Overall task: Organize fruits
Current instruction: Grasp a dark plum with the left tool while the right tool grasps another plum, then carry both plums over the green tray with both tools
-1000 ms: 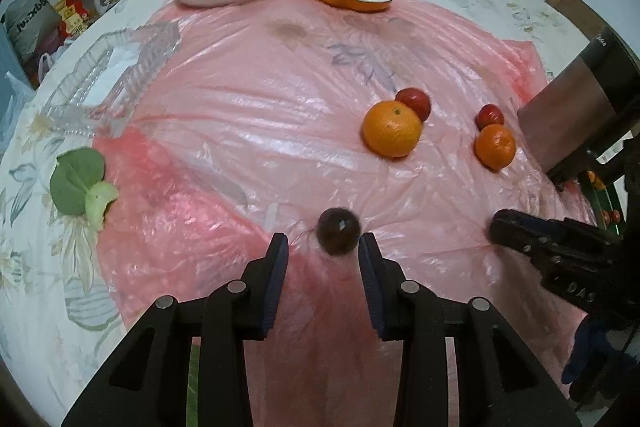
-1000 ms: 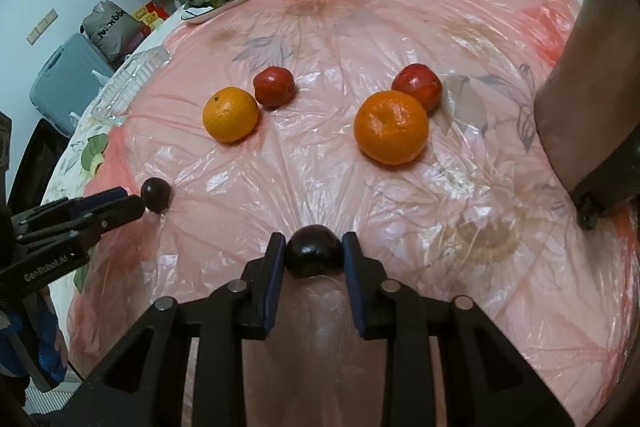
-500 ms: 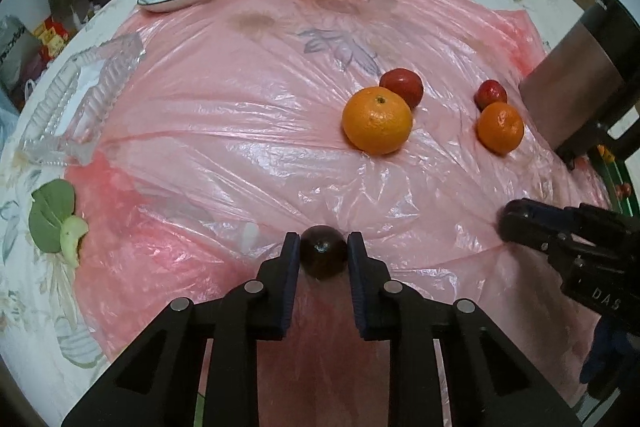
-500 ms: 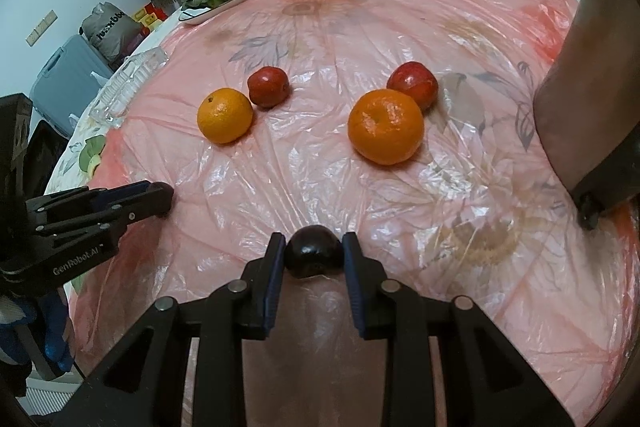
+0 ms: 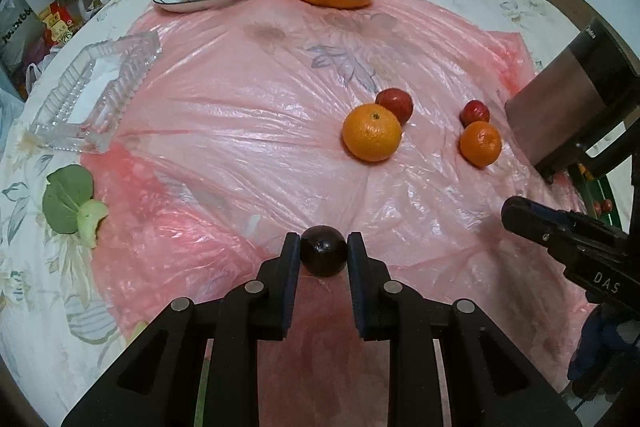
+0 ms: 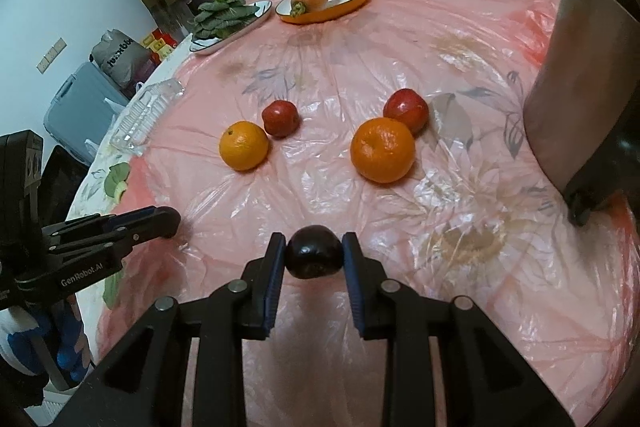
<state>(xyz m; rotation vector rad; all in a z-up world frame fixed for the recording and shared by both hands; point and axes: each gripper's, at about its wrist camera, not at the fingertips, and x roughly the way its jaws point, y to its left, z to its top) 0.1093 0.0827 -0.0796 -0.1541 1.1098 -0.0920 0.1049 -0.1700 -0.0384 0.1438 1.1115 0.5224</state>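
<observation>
Pink plastic sheet (image 5: 240, 131) covers a big round table w/ a flowery cloth.

Left wrist view: left gripper (image 5: 323, 254) is clenched on a dark plum (image 5: 323, 255), 1 pad on each side, right at the tips, plum down by the sheet. Its jaws closed in the last sec. and the plum sits between them. Past it, up & to the right, lie a big orange (image 5: 371, 132) touching a red fruit (image 5: 395, 105), then a smaller orange (image 5: 480, 143) w/ another red fruit (image 5: 475, 113) just behind. Clear glass tray (image 5: 96, 95) is far off to the upper left, so I think the left hand is the nearer 1 to it. Right gripper's tip pokes in at the right edge.

Right wrist view: right gripper (image 6: 314, 255) is squeezed shut on a 2nd dark plum (image 6: 314, 257), also held at the tips, low over the sheet. Both orange + red pairs lie ahead, 1 to the left, 1 to the right. Tray is a long way off on the left side. Plums are round, so no long side to line up.
</observation>
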